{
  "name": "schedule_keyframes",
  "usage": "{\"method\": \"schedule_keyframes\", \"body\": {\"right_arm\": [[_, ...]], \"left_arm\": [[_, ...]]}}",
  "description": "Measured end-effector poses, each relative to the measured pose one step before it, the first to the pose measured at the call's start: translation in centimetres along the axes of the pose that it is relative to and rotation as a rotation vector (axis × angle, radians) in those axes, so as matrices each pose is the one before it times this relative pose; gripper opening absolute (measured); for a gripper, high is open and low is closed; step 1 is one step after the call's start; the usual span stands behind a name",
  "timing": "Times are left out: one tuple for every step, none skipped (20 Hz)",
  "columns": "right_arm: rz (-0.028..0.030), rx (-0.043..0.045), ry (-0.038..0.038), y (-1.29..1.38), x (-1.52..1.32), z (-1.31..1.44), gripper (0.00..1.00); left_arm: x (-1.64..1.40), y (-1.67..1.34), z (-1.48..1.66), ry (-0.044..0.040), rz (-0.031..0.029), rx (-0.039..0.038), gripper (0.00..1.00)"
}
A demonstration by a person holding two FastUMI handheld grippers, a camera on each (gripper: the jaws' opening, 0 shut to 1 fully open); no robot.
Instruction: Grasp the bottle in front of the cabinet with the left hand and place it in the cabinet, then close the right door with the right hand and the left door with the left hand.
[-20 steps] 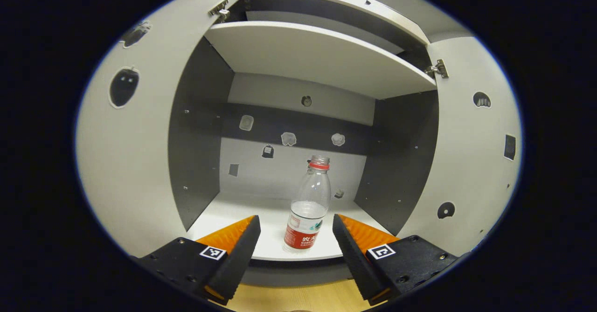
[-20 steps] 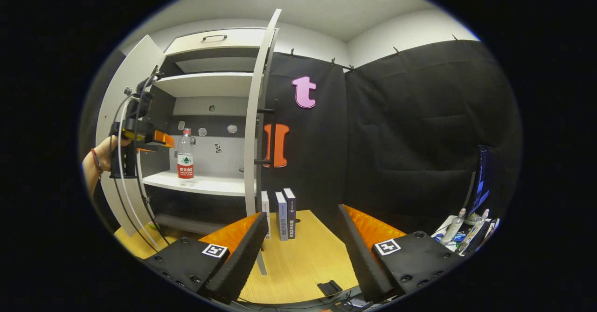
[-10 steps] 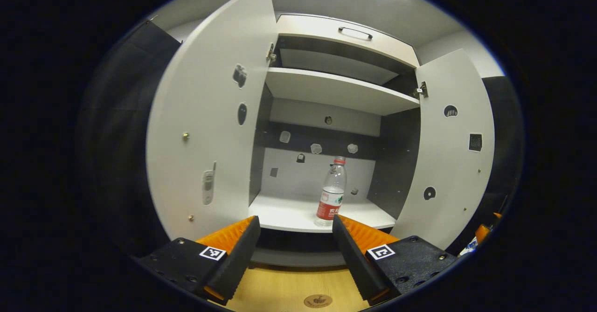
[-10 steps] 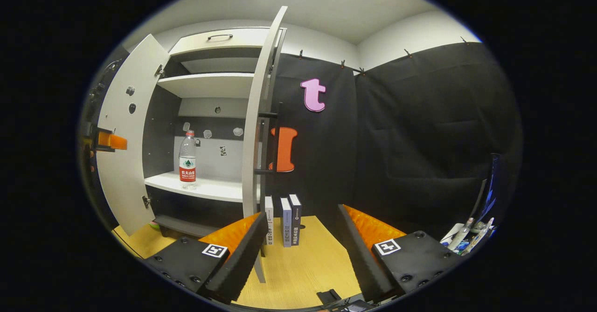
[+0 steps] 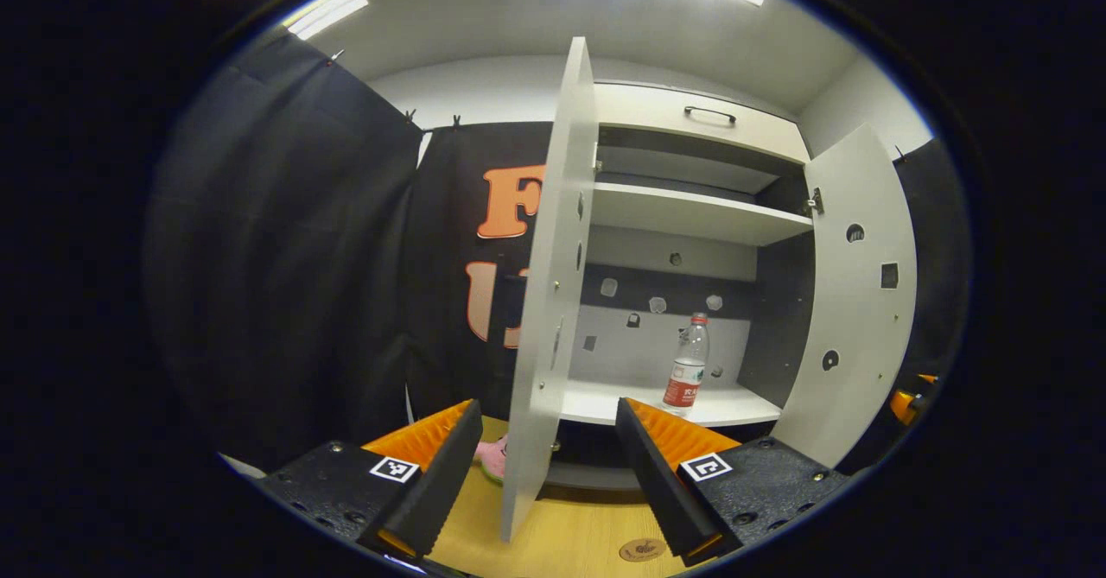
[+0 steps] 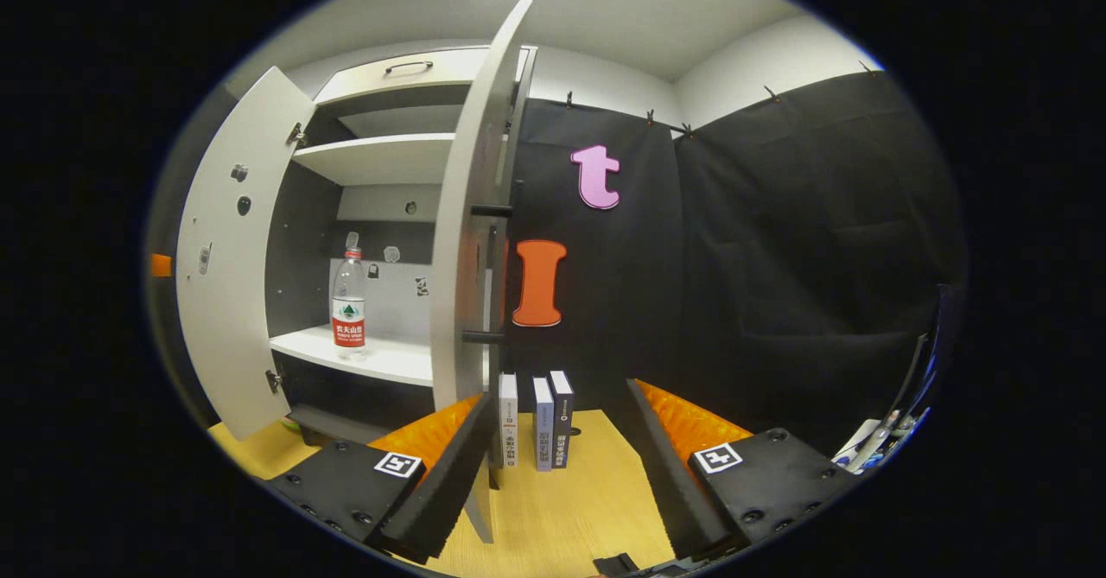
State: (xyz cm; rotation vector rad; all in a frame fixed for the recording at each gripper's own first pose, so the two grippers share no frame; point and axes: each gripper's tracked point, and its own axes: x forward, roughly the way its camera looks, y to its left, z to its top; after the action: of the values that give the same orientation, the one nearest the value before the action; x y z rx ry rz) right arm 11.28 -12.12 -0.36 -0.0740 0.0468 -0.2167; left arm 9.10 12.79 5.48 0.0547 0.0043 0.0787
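Observation:
A clear bottle (image 5: 687,365) with a red label and red cap stands upright on the lower shelf (image 5: 605,401) of the white cabinet; it also shows in the right gripper view as the bottle (image 6: 348,303). Both doors hang open. My left gripper (image 5: 544,466) is open and empty, well back from the cabinet, with the left door (image 5: 543,301) edge-on between its fingers. My right gripper (image 6: 553,466) is open and empty, close to the right door (image 6: 462,241), whose edge stands just above its left finger. The right door's dark bar handle (image 6: 491,271) faces the gripper.
Three books (image 6: 536,418) stand upright on the wooden table (image 6: 562,500) to the right of the right door. The cabinet has an upper shelf (image 5: 691,215) and a top drawer (image 5: 704,116). Bottles and clutter (image 6: 881,435) lie at the far right.
My left gripper has pulled back from the cabinet and shifted left, so the left door now stands edge-on before it. My right gripper has moved closer to the right door.

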Motion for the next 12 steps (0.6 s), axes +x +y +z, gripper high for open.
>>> {"method": "schedule_keyframes", "body": {"right_arm": [[0.00207,0.00044,0.00948,-0.146,0.670,-0.342,0.98],[0.00473,-0.00153,0.00838,-0.005,0.640,-0.348,0.98],[0.00667,-0.00068,0.00908,0.145,0.539,-0.276,0.98],[0.00997,0.00086,0.00583,0.383,0.684,-0.350,0.98],[0.01324,0.00154,0.00566,0.506,0.473,-0.161,0.98],[0.01096,-0.00062,0.00628,0.327,0.381,-0.149,0.94],[-0.00048,-0.00892,0.00360,-0.041,0.276,-0.175,0.98],[-0.00855,-0.01420,-0.00197,-0.249,0.142,-0.198,0.96],[-0.00305,-0.01083,-0.00278,-0.012,0.142,0.057,0.95],[0.00195,-0.00528,-0.00379,0.131,-0.005,0.181,0.89],[-0.00017,-0.00532,0.00009,0.159,-0.030,0.159,0.89],[-0.00256,-0.00342,-0.00072,0.009,-0.085,0.017,0.88]], "left_arm": [[-0.269,0.812,0.046,-0.00674,0.01044,-0.00482,0.95],[-0.335,0.812,0.084,-0.00319,0.01009,-0.00161,0.95],[-0.274,0.801,0.101,0.00067,0.01291,0.00092,0.95],[-0.121,0.807,0.047,0.00033,0.01677,0.00100,0.95],[-0.329,0.669,0.274,-0.00112,0.01311,-0.00108,0.95],[-0.253,0.462,0.220,-0.00197,0.00638,-0.00381,0.95],[-0.172,0.353,0.146,-0.00015,0.00358,-0.00573,0.95],[-0.115,0.386,0.238,-0.00124,0.00321,-0.00574,0.95],[-0.149,0.489,0.341,-0.00371,0.00567,-0.00403,0.95],[-0.024,0.454,0.331,-0.00471,0.00683,-0.00173,0.95],[-0.030,0.626,0.215,-0.00331,0.00798,0.00097,0.97],[0.022,0.461,0.185,-0.00241,0.00654,0.00250,0.97]]}}
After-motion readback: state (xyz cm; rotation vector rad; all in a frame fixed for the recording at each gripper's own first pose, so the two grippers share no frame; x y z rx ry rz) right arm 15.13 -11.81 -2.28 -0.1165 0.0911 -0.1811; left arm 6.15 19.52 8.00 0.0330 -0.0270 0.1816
